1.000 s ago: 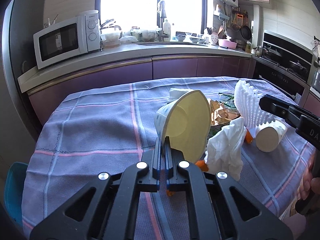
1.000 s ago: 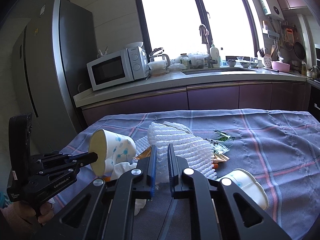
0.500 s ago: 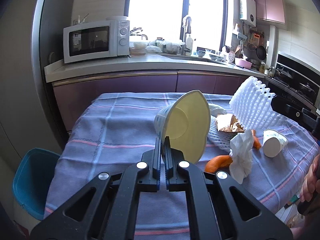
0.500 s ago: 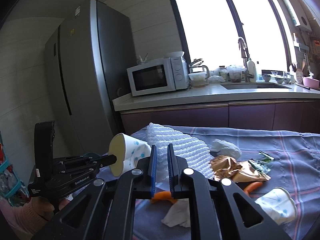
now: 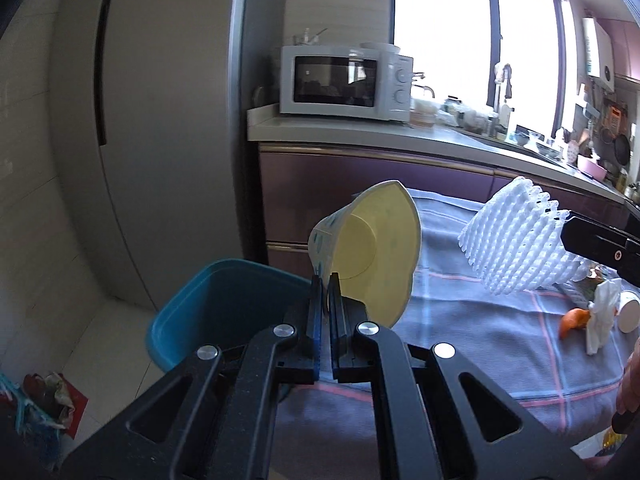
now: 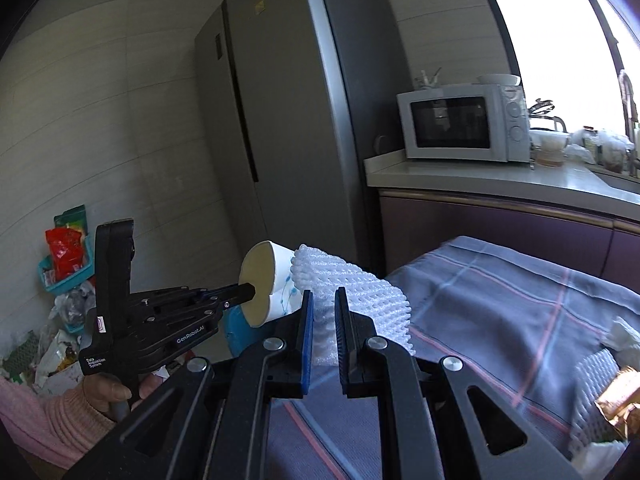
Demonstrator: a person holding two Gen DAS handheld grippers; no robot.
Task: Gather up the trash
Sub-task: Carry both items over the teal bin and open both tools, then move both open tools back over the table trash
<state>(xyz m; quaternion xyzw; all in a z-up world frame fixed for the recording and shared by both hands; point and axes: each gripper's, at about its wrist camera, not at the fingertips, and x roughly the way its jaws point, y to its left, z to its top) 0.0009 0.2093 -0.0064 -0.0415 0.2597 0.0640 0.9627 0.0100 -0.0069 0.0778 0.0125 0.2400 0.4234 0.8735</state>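
Observation:
My left gripper (image 5: 326, 292) is shut on the rim of a paper cup (image 5: 372, 256) with blue marks, held tilted over the table's left edge beside a blue bin (image 5: 224, 308) on the floor. The right wrist view shows the same cup (image 6: 268, 288) and the left gripper (image 6: 244, 292) just left of the foam net. My right gripper (image 6: 323, 312) is shut on a white foam net (image 6: 356, 296); the net (image 5: 516, 244) hangs above the table in the left wrist view. On the checked tablecloth (image 5: 480, 320) lie orange peel (image 5: 574, 320), a crumpled tissue (image 5: 602, 316) and another paper cup (image 5: 630, 312).
A tall grey fridge (image 6: 280, 120) stands behind the bin, with a counter and microwave (image 5: 344, 82) to its right. Bags and litter (image 6: 60, 304) lie on the floor at far left. A hand in a pink sleeve (image 6: 64, 420) holds the left gripper. A brown wrapper (image 6: 618, 400) lies on the table.
Both grippers have swung left with the cup and the foam net, from over the middle of the table toward its left edge. The blue bin and the fridge have come into view.

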